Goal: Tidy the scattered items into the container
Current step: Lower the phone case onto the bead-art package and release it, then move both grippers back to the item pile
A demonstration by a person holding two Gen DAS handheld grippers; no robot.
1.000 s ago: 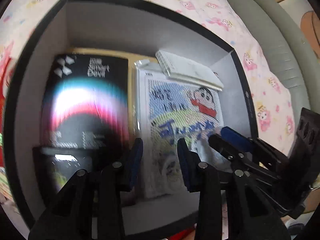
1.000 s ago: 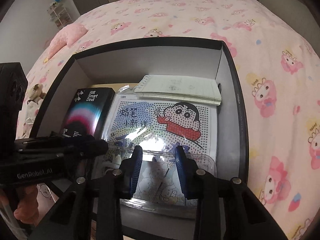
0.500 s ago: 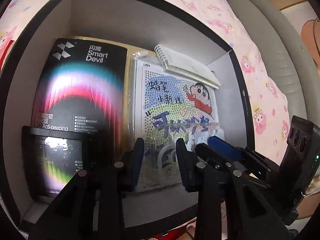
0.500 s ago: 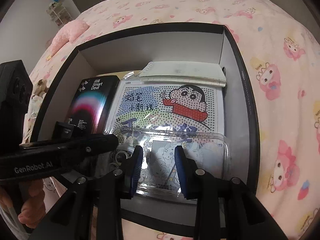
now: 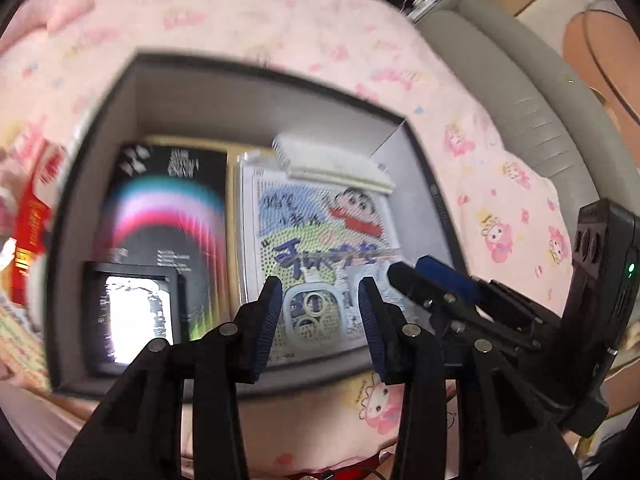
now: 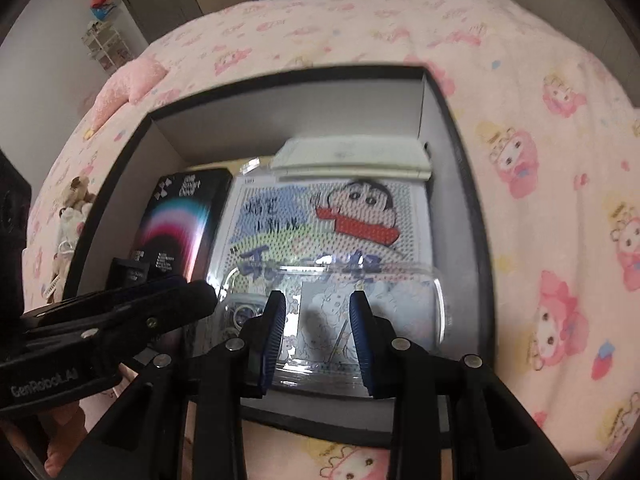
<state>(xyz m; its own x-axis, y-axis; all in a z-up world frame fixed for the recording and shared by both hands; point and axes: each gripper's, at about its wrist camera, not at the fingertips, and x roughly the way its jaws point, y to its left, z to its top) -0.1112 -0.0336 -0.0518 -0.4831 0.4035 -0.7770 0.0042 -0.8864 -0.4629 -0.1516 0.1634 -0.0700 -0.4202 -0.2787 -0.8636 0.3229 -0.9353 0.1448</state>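
A dark open box (image 5: pixel 256 68) (image 6: pixel 472 216) sits on the pink bed. Inside lie a black Smart Devil package (image 5: pixel 168 216) (image 6: pixel 176 220), a small black item with a shiny face (image 5: pixel 132 316), a cartoon bead-art board (image 5: pixel 320 220) (image 6: pixel 332 224), a white notebook (image 5: pixel 332 164) (image 6: pixel 352 156) and a clear phone case (image 5: pixel 316 316) (image 6: pixel 360 304). My left gripper (image 5: pixel 318 324) is open and empty above the box's near edge. My right gripper (image 6: pixel 316 328) is open and empty over the phone case.
The pink cartoon bedsheet (image 6: pixel 560 128) surrounds the box. A red package (image 5: pixel 32 224) lies left of the box. A grey headboard cushion (image 5: pixel 520 92) runs at the back right. A pink pillow (image 6: pixel 128 84) lies at the far left.
Both grippers have pulled back and up from the box, so more of the bed shows. The phone case lies in the box at the front right.
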